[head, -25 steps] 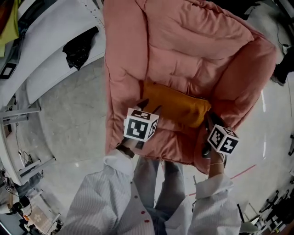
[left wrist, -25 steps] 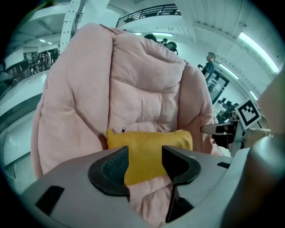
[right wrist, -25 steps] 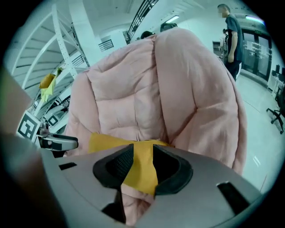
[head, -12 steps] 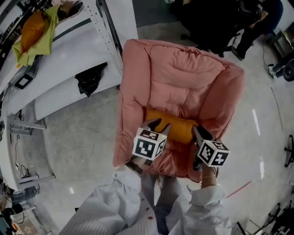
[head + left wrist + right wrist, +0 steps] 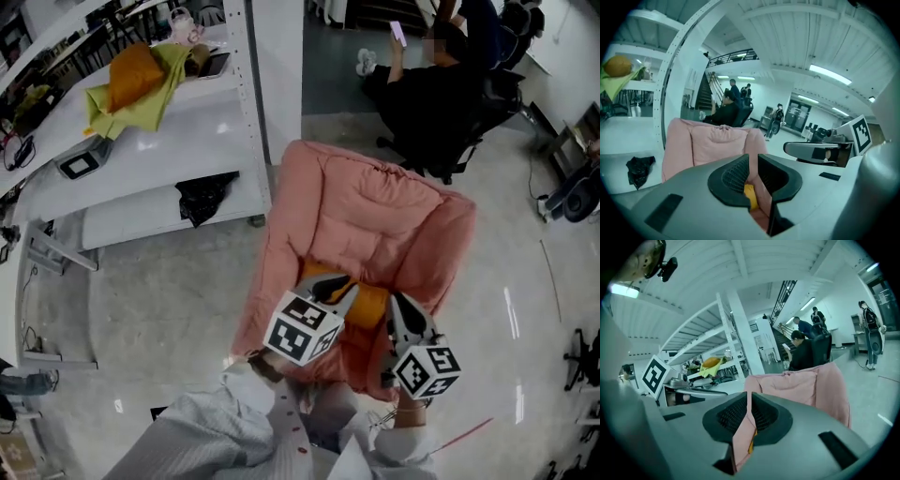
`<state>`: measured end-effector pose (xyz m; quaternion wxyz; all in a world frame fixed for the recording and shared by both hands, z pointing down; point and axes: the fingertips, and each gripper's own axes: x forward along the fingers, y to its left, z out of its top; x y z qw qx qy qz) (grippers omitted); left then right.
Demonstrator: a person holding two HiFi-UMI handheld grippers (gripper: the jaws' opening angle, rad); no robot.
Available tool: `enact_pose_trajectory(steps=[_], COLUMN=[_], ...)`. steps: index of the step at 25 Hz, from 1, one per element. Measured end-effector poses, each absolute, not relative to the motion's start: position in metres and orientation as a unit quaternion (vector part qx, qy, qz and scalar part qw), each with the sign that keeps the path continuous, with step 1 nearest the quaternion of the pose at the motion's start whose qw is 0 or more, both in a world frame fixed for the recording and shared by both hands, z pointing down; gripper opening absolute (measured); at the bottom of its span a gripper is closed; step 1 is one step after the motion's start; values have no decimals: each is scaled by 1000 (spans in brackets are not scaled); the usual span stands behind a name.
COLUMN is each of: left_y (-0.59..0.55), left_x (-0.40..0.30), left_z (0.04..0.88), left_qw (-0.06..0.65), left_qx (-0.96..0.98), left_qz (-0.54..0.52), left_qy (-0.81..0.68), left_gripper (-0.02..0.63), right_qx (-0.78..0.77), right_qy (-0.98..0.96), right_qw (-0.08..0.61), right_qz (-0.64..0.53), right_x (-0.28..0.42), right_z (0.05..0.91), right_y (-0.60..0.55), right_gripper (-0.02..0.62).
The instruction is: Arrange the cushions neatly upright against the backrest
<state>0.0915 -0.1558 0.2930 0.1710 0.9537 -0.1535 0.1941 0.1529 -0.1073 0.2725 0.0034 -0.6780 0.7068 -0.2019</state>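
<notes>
A pink padded armchair [image 5: 375, 206] stands on the shiny floor. An orange cushion [image 5: 371, 302] lies flat across its seat, partly hidden behind both grippers. My left gripper [image 5: 339, 289] hangs above the seat's front left. Its jaws have just been closing to a narrow gap with nothing between them; the cushion [image 5: 749, 197] shows through the gap far below. My right gripper [image 5: 398, 309] is raised over the front right. Its jaws have just been closing too, and they meet at the tips, empty. In the right gripper view the armchair [image 5: 801, 383] lies ahead.
A white shelf unit [image 5: 178, 131] stands left of the chair, with an orange and green bundle [image 5: 141, 80] on top and a black bag [image 5: 206, 197] on its lower shelf. A person sits in a black office chair [image 5: 441, 94] behind the armchair.
Both grippers have lifted up and away from the orange cushion, and their jaws have narrowed. The cushion stays on the seat. The head view has pulled back, so the chair looks smaller.
</notes>
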Motion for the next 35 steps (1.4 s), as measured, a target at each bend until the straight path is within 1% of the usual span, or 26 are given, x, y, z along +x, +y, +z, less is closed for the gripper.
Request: enact_pose_trajectory(steps=[5, 14, 20, 25, 35], left_y=[-127, -98, -96, -89, -78], left_x=[90, 73, 68, 67, 69], left_z=[240, 189, 179, 189, 190], left_qw=[154, 109, 99, 111, 89], left_qx=[969, 981, 981, 980, 982], left_qz=[145, 96, 98, 100, 108], left_qy=[-129, -127, -138, -135, -126], left_gripper=[17, 9, 9, 9, 9], right_qx=[-663, -649, -632, -634, -637], right_qy=[735, 755, 769, 767, 764], right_qw=[0, -24, -12, -12, -13], right_qz=[-142, -94, -93, -94, -100], right_x=[131, 105, 97, 94, 91], right_z=[215, 171, 159, 163, 169], right_y=[-97, -69, -66, -60, -51], right_gripper=[21, 14, 12, 12, 12])
